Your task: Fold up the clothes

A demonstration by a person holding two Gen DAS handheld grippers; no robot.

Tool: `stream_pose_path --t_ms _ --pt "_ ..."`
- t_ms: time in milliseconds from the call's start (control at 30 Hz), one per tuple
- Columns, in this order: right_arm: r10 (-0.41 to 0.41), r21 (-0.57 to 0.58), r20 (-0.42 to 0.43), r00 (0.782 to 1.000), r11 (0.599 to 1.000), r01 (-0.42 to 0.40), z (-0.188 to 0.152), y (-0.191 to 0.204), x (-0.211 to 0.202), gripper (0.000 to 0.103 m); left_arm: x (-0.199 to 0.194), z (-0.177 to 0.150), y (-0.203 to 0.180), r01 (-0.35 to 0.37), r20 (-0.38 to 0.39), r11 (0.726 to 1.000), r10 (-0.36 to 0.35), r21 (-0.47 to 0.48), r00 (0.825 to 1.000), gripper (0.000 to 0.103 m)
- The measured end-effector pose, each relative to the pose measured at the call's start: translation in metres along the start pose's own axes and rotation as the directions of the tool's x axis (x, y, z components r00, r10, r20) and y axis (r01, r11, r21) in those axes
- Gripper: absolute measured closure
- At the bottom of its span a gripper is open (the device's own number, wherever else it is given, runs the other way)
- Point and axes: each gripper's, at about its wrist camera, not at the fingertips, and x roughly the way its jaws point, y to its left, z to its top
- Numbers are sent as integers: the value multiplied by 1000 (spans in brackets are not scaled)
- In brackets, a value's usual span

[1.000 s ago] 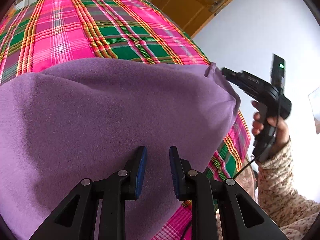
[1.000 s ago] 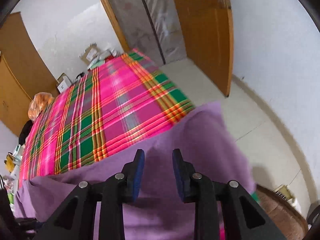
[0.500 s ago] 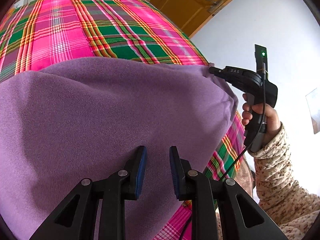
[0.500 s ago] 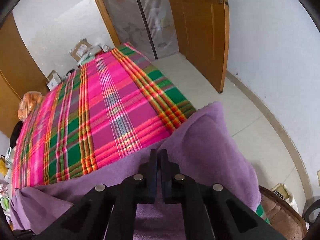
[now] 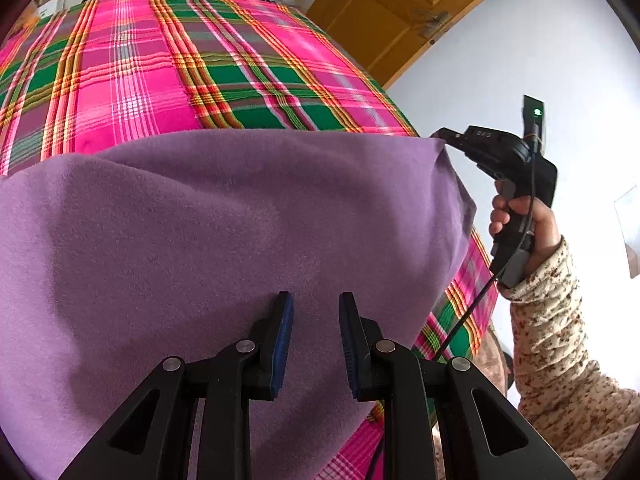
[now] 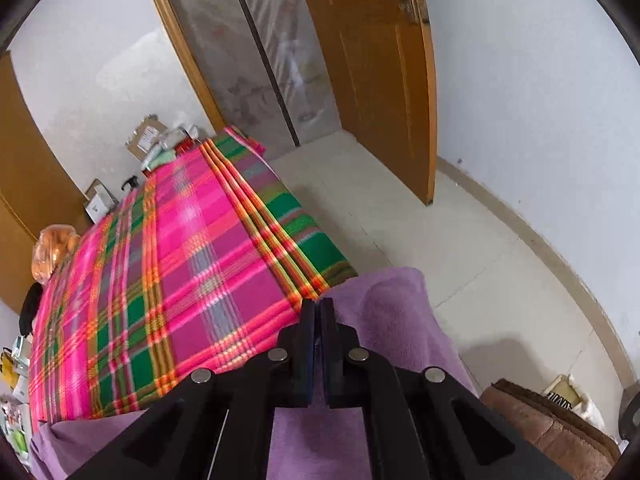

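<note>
The right tongs, wide apart a second ago, are now clamped on the far corner of the soft, fuzzy purple cloth spread over the bright plaid blanket, while the left tongs hover narrowly parted above its middle, their tips' contact unclear.

A purple fleece garment lies spread over the near end of a bed covered by a pink, green and orange plaid blanket. The left gripper hovers just above the fleece, its blue-padded jaws standing apart with nothing between them. At the bed's right edge the right gripper meets the garment's far right corner, which is drawn to a point at its tip. A hand in a speckled cream sleeve grips its handle. A wooden door stands beyond.
</note>
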Motion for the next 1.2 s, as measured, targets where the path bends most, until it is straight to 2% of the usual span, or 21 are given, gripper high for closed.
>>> stream_pose_path --t_ms 133,233,300,367,533,600,700,767,933,1033,1100,1200 --pt "-13 26 -62 998 1000 15 -4 -5 16 100 2 1 1 1 -7 1000 -1 -7 1000 79" --pt "29 63 -38 999 998 -26 -5 -17 5 94 2 0 1 -1 -8 1000 1 -11 1000 79" --pt "24 64 7 1000 998 -24 -6 -29 -11 81 2 0 0 -2 -8 1000 2 -12 1000 79" --pt "18 73 33 999 997 -20 -11 -44 -24 78 3 0 0 -3 -7 1000 3 -14 1000 79" --pt "-14 160 -5 1000 987 15 -38 -85 -28 76 4 0 0 -1 -4 1000 1 -29 1000 79" --pt "19 222 -30 999 975 -12 -49 -101 -24 75 4 -1 -1 -3 -6 999 2 -32 1000 79" --pt "118 320 2 993 941 -112 -59 -119 -26 74 3 -3 -2 -13 -10 999 12 -33 1000 79" --pt "137 323 -11 991 938 -126 -59 -119 -23 74 4 -2 -3 -20 -10 999 20 -35 1000 79" --pt "148 317 -10 989 938 -137 -58 -117 -21 74 5 -2 -3 -28 -6 998 28 -49 1000 79" --pt "132 287 -2 991 950 -126 -57 -113 -22 84 3 -3 -4 -35 -6 998 35 -50 999 79" --pt "127 260 18 992 957 -127 -56 -109 -27 96 2 -4 -4 -41 -7 998 41 -50 999 79" --pt "146 253 77 986 954 -161 -55 -110 -40 98 3 -3 -5 -45 -6 997 45 -56 999 79"
